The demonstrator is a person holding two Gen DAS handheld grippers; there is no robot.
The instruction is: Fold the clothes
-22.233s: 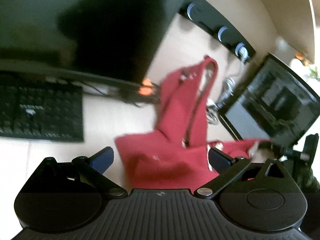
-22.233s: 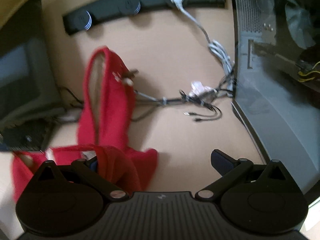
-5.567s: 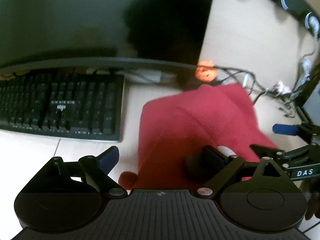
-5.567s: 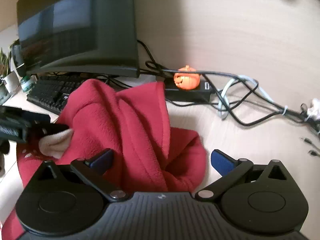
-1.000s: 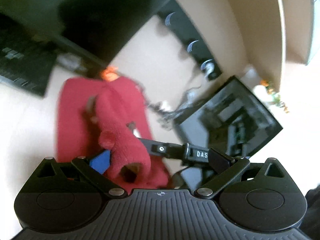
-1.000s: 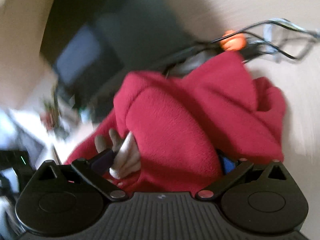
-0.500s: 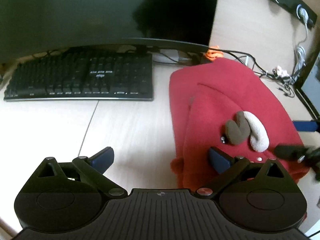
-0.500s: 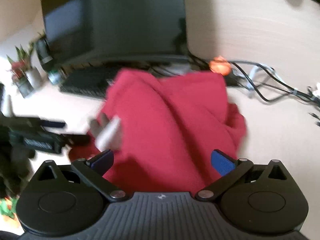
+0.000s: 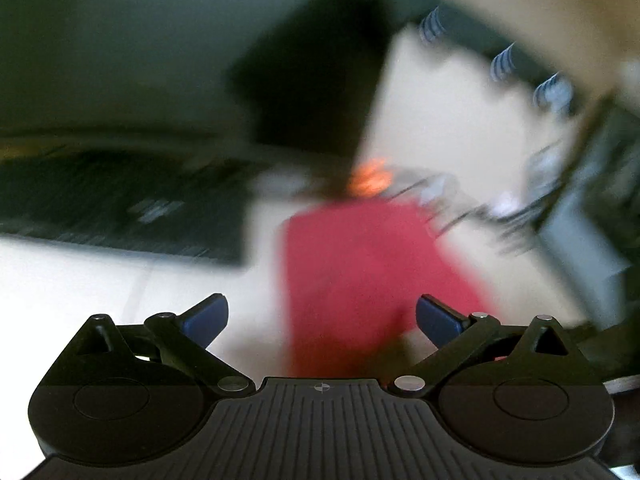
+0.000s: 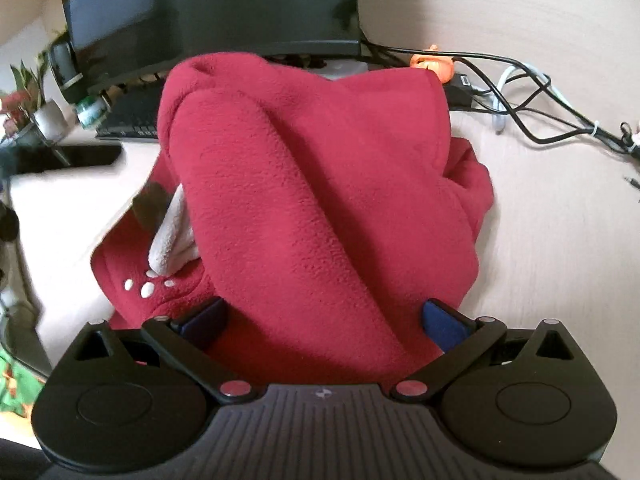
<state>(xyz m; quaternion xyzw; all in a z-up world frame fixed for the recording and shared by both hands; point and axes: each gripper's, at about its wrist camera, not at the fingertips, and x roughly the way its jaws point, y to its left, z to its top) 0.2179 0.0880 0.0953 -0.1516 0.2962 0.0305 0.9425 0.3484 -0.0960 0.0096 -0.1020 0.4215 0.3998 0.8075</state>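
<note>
Red fleece garment [image 10: 320, 184] bunched on the desk [image 10: 560, 240] before the monitor [image 10: 208, 4].
The right gripper [image 10: 322, 322] has wide jaws with fleece heaped between its fingers. The left gripper [image 9: 322, 316], blurred, gapes wide and empty above the garment, near the monitor's keyboard [image 9: 120, 208].

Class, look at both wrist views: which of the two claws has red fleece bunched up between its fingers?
The right claw: the red fleece garment fills the gap between its open fingers. The left claw is open over the desk, holding nothing.
</note>
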